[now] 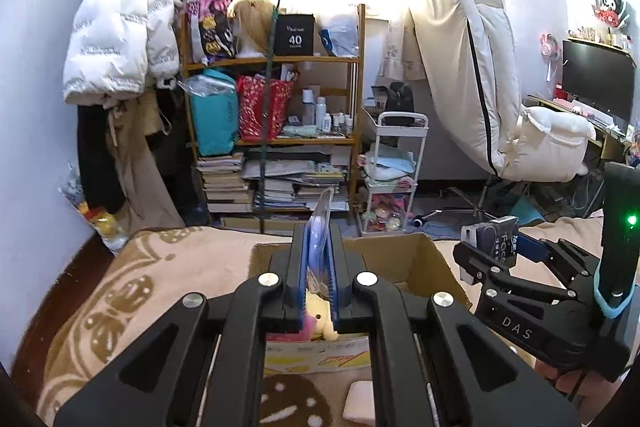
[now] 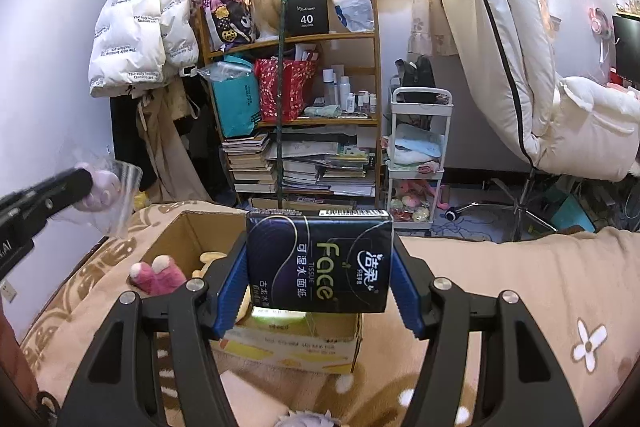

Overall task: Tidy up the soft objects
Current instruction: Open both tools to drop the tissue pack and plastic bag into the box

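my left gripper (image 1: 316, 267) is clenched on a thin clear plastic packet (image 1: 320, 223) that stands up edge-on between its blue pads; from the right wrist view the packet holds something pale purple and fluffy. my right gripper (image 2: 320, 267) grips a dark pack of face tissues (image 2: 320, 259) by its sides. both hang over the open cardboard box (image 2: 184, 231) on the beige blanket (image 2: 520, 287), where a pink plush (image 2: 158, 277) and a yellow plush (image 1: 322, 321) lie inside.
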Motion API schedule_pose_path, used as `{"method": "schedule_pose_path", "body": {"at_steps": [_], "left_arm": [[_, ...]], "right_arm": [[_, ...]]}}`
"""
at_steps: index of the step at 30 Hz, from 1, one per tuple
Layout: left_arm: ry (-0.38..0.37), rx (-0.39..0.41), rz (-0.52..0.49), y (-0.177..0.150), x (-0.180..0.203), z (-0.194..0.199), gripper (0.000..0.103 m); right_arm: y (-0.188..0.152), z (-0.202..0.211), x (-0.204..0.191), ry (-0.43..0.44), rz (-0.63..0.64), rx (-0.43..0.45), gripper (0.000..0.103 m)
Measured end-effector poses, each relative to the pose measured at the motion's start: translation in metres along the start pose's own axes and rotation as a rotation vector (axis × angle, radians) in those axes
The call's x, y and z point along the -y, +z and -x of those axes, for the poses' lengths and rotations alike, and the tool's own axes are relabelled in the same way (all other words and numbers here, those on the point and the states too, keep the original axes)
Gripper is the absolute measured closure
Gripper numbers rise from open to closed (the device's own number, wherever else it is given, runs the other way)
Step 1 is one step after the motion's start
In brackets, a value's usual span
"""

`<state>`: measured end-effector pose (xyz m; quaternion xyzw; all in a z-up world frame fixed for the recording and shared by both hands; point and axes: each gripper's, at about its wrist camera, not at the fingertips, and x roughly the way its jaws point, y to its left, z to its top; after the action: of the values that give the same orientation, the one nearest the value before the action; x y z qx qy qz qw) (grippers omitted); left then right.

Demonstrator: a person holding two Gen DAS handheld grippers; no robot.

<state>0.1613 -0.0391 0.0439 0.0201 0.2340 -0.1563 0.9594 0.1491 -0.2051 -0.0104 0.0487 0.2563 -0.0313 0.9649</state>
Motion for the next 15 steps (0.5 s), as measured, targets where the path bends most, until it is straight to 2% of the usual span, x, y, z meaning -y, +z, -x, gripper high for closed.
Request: {"method": "schedule_pose_path", "body": {"at_steps": [9,15], "left_arm": [[-0.004,-0.087,0.045,-0.015,-0.006,-0.044,0.094],[-0.014,-0.139,0.026,-0.027,-0.003,-0.060,0.093]], "right_arm": [[-0.008,-0.026,-0.006,-0.016,0.044,-0.053,0.035],[-0.015,-0.041,-0.005,-0.034,0.042,-0.095,0.035]]}}
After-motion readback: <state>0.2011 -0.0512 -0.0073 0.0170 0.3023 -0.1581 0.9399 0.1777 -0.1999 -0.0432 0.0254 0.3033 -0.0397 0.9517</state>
